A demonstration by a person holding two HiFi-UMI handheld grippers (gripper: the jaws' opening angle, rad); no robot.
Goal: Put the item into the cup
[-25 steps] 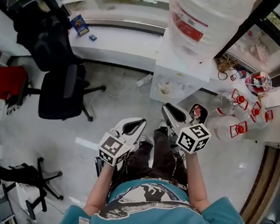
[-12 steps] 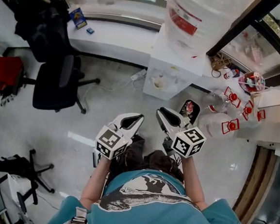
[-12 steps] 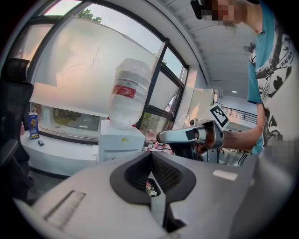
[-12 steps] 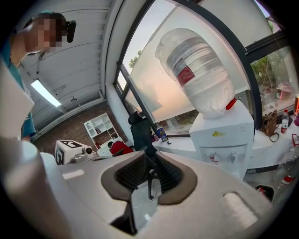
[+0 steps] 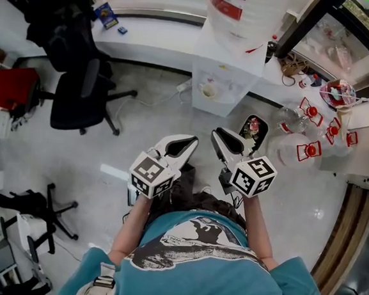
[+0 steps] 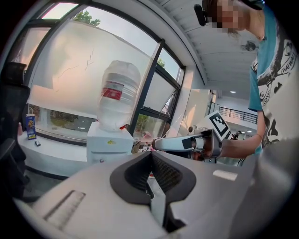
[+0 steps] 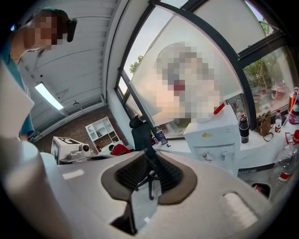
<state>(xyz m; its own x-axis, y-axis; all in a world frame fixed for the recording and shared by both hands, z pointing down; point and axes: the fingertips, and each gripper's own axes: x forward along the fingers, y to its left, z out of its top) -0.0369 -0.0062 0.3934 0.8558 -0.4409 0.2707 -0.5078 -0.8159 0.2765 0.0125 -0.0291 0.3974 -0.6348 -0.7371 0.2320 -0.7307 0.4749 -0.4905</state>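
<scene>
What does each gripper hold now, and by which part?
Nothing. The left gripper is shut and empty; the right gripper has its jaws slightly apart, also empty.

Not much drama, the whole head view just slid. The dispenser and chair both sit higher in frame than a second ago, and the dispenser is a bit further left too. The left gripper has crept up-frame as well.
</scene>
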